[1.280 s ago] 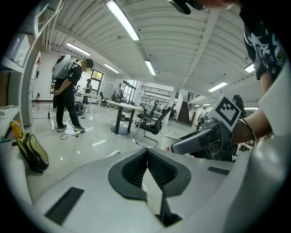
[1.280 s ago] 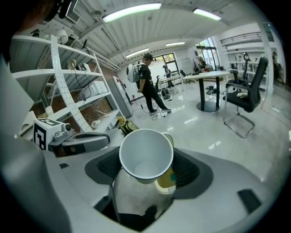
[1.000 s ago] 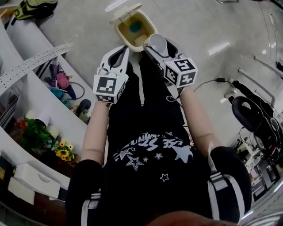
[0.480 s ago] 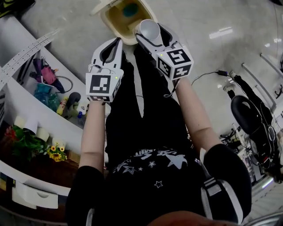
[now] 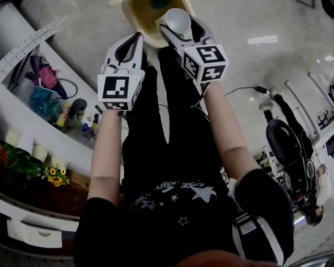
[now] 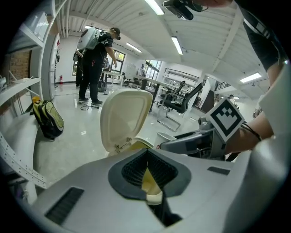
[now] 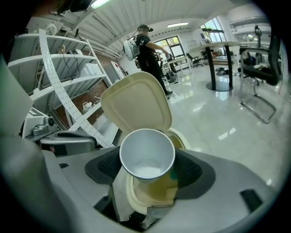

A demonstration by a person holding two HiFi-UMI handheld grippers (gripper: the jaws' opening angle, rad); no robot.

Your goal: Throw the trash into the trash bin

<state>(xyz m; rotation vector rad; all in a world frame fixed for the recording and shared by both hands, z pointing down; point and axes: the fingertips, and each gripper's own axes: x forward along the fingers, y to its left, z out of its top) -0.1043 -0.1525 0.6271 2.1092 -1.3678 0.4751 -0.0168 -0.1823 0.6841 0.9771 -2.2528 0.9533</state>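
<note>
Head view: the person stands over a cream trash bin [image 5: 142, 15] on the floor at the far edge, its lid thrown back; the right gripper [image 5: 182, 30] holds a white paper cup [image 5: 176, 20] over the near right part of the bin's mouth; the left gripper [image 5: 138, 37] hangs just left of it, near the bin's near rim.

In the right gripper view the cup [image 7: 147, 152] sits between the jaws, its open mouth towards the camera, with the pads pressed on its sides; the right gripper [image 7: 148, 172] is thus clamped wide on the cup; the bin [image 7: 152, 193] shows straight below it, and the lid [image 7: 136, 102] stands upright behind. In the left gripper view the left gripper [image 6: 146, 153] has its jaws together at the tips with nothing between them; only a sliver of the bin shows through the gap behind them.

The step in hand looks to be the final carry, with the trash brought over the opening but not yet let go. The next move calls for the right jaws to spread so that the cup drops; judging by its place over the near rim, a small push farther over the mouth first would guard against the cup glancing off the edge; the left gripper has no evident part to play.
</note>
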